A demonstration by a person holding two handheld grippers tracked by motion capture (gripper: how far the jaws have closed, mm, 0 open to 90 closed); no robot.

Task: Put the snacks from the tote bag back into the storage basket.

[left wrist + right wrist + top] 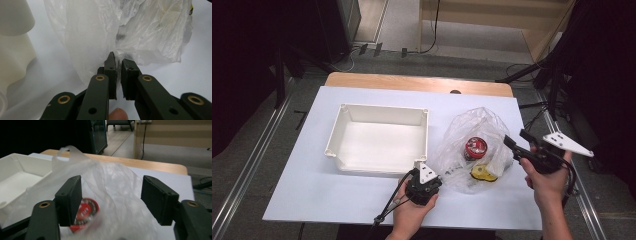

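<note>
Left gripper (430,172): held at the near edge of the table; in the left gripper view its jaws are drawn almost together, pinching a fold of the clear plastic bag (117,60) at its near-left edge.
Left hand (412,212): wraps the gripper body from below, a black cable trailing toward the table edge.
Right gripper (518,140): held just right of the bag, jaws pointing left toward it and spread wide; in the right gripper view (112,200) they stand apart with bag film between them, gripping nothing.
Right hand (548,180): holds the gripper at the table's right edge, under its grey three-cornered plate.
Clear plastic bag (474,145): lies crumpled on the white table top (302,185), right of centre, just beside the tray.
Yellow object (483,173): inside the bag at its near side; kind cannot be told.
Red round tin (475,147): inside the bag, just beyond the yellow object; blurred in the right gripper view (86,212).
White plastic tray (343,135): rectangular, left of the bag.
</note>
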